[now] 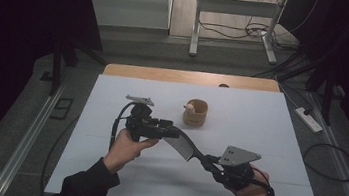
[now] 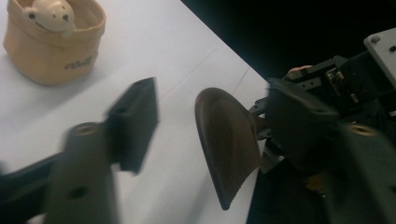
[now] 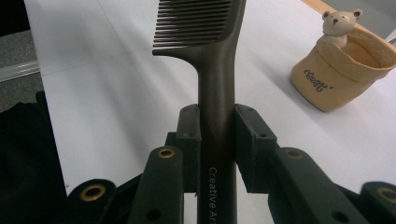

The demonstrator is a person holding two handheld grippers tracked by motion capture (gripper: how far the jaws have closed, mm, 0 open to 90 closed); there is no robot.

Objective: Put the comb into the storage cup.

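White surface point(image 1: 270, 120) carries a tan cup point(image 1: 195, 112) behind, w/ the comb point(image 1: 180, 145) held above it, handle clamped in right gripper point(image 3: 217, 128), toothed end between left gripper point(image 2: 205, 121) half-closed jaws, not yet pinched.

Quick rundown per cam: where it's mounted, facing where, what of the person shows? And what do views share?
High view: fixed above the person's side, facing forward and down on the white table; both forearms, the left tool and the right tool show.
Left gripper view: rides the left tool, looks along its jaws at the comb; the right tool shows beyond.
Right gripper view: rides the right tool, clamped on the comb's handle.
Shared: all three show the comb and the yellow bear cup.
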